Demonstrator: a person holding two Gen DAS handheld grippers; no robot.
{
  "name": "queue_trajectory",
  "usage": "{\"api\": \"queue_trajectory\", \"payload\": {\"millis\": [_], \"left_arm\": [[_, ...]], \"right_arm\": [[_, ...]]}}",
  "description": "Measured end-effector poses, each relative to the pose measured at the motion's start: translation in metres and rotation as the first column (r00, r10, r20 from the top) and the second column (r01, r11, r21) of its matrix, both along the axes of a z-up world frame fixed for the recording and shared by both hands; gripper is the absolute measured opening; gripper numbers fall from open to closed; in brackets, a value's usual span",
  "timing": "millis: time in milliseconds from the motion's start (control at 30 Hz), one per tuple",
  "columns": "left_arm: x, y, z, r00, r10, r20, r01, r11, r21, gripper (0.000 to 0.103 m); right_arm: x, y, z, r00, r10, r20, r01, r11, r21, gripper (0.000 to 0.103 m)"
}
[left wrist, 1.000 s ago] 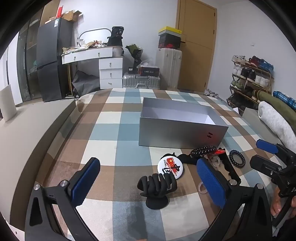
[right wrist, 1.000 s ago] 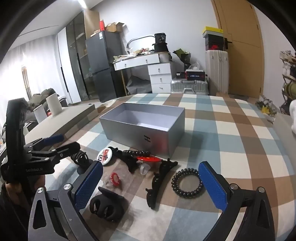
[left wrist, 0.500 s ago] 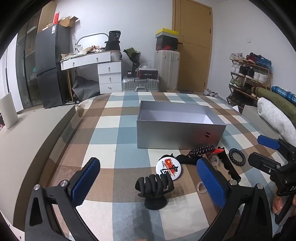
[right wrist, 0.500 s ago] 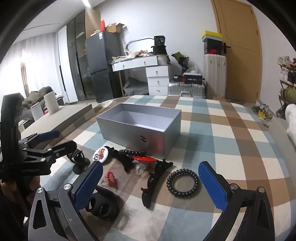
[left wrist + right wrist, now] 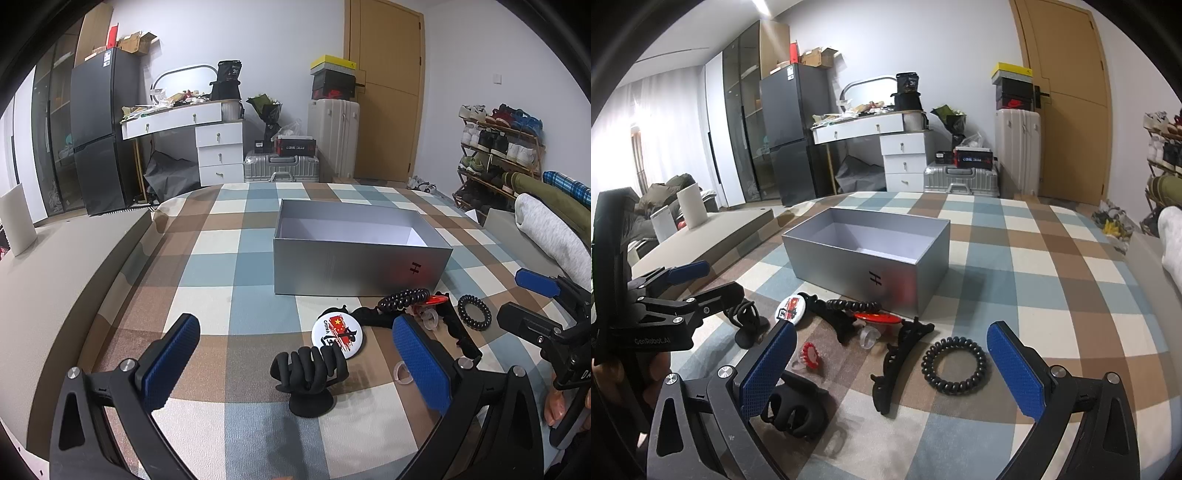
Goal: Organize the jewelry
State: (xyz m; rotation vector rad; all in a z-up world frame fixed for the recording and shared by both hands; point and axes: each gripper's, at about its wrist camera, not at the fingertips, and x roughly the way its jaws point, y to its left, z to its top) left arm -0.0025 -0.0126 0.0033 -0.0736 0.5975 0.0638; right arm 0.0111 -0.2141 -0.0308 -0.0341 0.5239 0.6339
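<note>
An open silver box [image 5: 354, 254] [image 5: 864, 258] sits on the checked cloth, empty. In front of it lie a black hand-shaped stand [image 5: 310, 373] [image 5: 744, 321], a round white badge [image 5: 334, 330] [image 5: 788, 310], a black spiral band [image 5: 404, 299] [image 5: 853, 305], a red clip [image 5: 877, 318], a long black hair clip [image 5: 899, 358], a black coil hair tie [image 5: 955, 363] [image 5: 474, 316], a red ring [image 5: 809, 352], clear rings [image 5: 402, 369] and a black claw clip [image 5: 794, 410]. My left gripper [image 5: 295, 365] is open above the stand. My right gripper [image 5: 892, 365] is open above the long clip.
The checked cloth [image 5: 207, 288] covers a bed-like surface with a beige ledge [image 5: 55, 266] at the left. Rolled bedding [image 5: 546, 229] lies at the right edge. A desk, fridge, suitcases and a shoe rack stand far behind.
Both grippers have drawn back and risen slightly, so the box and items sit a little farther away. Both stay open. No item has moved.
</note>
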Motion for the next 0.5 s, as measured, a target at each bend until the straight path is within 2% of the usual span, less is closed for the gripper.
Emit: {"api": "queue_trajectory", "payload": {"millis": [500], "left_arm": [[-0.0002,0.0013,0.0000,1.000,0.005,-0.002,-0.005,1.000,-0.009,0.102]], "right_arm": [[-0.0010,0.0006,-0.0005,1.000,-0.005,-0.003,0.005,1.000,-0.018,0.103]]}}
